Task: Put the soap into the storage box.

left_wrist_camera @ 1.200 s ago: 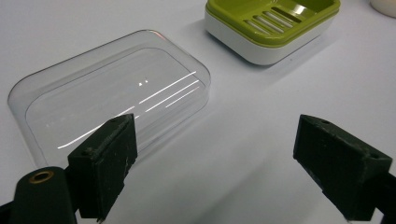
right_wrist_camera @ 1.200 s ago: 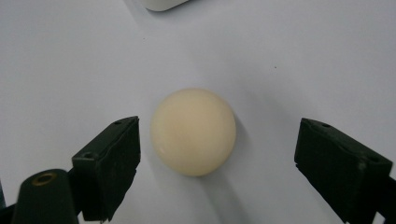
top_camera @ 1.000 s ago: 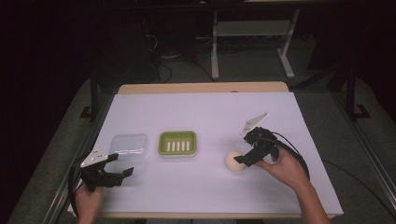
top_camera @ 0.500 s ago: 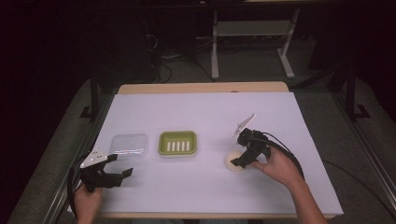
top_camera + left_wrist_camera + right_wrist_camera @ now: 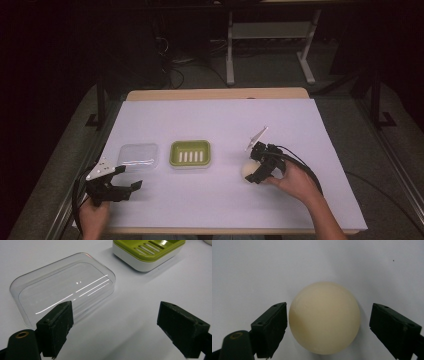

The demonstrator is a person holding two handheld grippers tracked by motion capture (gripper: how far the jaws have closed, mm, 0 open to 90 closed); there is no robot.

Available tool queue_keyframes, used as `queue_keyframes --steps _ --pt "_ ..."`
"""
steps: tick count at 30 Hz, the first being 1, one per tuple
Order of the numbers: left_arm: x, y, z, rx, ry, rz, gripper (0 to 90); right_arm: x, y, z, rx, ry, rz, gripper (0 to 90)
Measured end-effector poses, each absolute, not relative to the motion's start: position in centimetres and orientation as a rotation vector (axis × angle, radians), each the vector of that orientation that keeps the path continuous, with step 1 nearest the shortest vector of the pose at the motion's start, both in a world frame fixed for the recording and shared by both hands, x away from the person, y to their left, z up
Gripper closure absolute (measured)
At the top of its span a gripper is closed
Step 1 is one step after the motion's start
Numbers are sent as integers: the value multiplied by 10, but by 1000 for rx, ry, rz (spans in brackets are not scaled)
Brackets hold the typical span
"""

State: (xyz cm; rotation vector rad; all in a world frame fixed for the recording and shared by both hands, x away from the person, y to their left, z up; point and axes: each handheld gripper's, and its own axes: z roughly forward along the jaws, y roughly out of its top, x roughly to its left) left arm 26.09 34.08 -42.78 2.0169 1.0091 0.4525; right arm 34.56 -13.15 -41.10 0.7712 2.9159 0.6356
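The right tool (image 5: 328,322) stands wide, its jaws flanking the cream, round, smooth soap ball (image 5: 324,317) dead ahead on the white tabletop (image 5: 287,265), neither jaw touching.

cream ball (image 5: 324,318): 1 | green soap dish (image 5: 189,153): 1 | clear lid (image 5: 63,287): 1 | grippers: 2

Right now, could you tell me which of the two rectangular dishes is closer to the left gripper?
The clear plastic lid, just beyond the left gripper; the green soap dish lies farther off.
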Motion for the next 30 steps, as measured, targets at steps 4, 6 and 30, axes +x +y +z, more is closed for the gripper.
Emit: queue_keyframes --steps 4,6,30 --pt "261 341 -428 2023 1010 451 129 345 -129 -414 765 2922 602 144" --pt "261 341 -428 2022 1010 452 129 345 -127 -415 759 2921 592 146" --pt "261 340 -429 2021 1010 446 129 342 -118 -422 719 2942 489 242"
